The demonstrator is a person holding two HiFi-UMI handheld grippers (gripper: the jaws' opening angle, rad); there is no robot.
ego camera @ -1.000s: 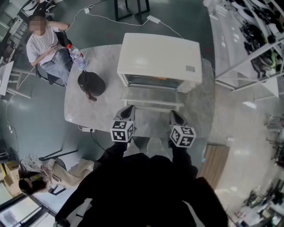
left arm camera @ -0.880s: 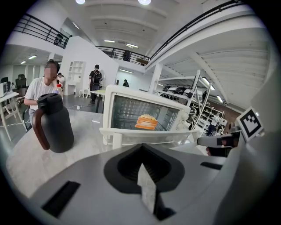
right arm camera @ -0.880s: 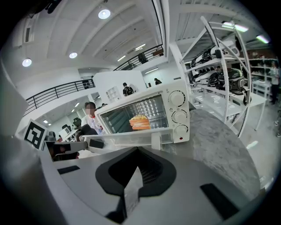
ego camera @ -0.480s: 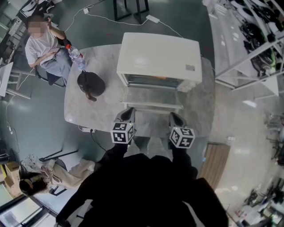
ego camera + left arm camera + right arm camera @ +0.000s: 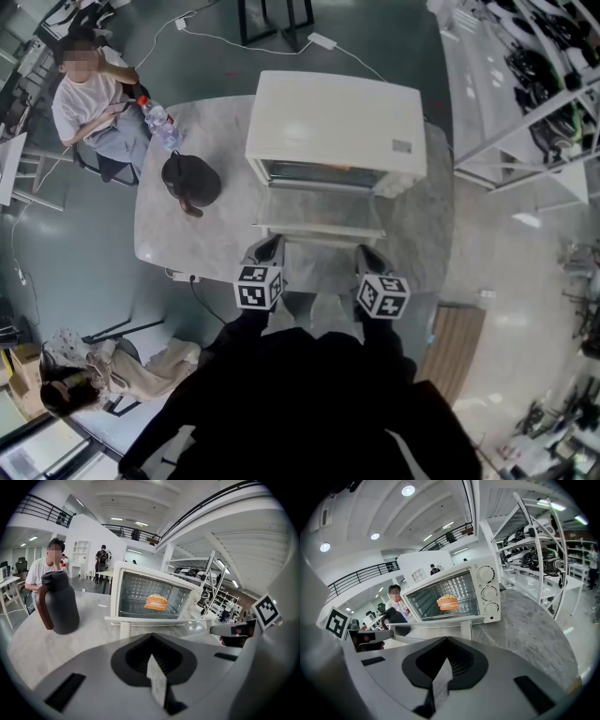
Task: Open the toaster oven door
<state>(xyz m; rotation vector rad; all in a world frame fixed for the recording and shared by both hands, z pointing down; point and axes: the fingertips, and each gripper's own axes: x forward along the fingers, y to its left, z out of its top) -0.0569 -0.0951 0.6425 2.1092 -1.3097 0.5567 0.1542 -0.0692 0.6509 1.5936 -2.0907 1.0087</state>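
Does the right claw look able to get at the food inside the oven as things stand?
Probably yes. The toaster oven has its door folded down flat, so the opening faces the right claw with nothing between it and the food. The claw is shut, though, and must reach over the door.

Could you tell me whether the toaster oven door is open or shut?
Open: the toaster oven door lies folded down flat, leaving the sandwich inside exposed.

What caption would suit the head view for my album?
Left tongs and right tongs poised before the oven, its door folded down open.
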